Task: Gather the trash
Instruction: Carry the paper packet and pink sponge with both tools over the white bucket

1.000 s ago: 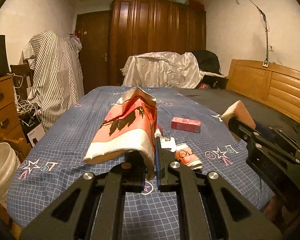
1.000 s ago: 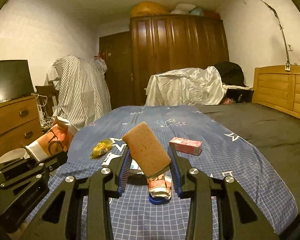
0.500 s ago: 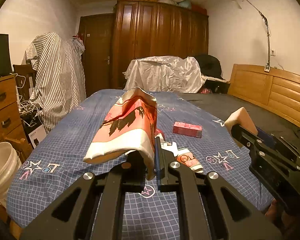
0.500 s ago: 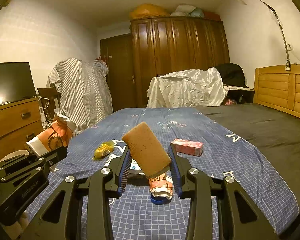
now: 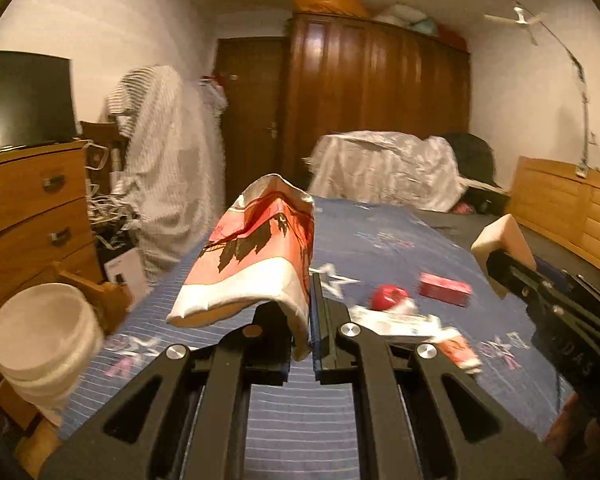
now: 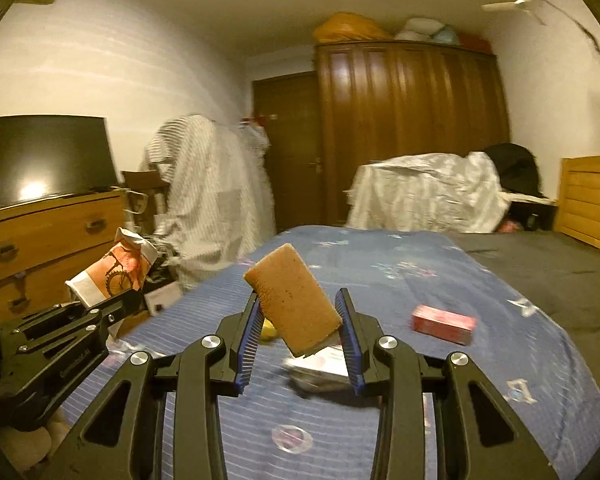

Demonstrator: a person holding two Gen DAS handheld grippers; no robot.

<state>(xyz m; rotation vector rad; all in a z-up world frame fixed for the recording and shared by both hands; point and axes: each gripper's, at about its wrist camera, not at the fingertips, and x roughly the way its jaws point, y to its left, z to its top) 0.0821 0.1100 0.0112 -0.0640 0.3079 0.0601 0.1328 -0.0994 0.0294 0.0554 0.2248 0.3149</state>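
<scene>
Crumpled orange-and-white paper bag (image 5: 256, 256); brown sponge (image 6: 294, 302).

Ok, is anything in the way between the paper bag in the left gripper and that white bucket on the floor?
Nothing visible. The left gripper is shut on the orange-and-white printed paper bag, held above the blue star-print bedspread. The white plastic bucket stands beside the bed, lower left, with open space between.

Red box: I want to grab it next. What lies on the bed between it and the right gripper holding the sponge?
In the right wrist view, a pale flat wrapper lies just past the right gripper; from there to the red box is bare blue sheet.
</scene>
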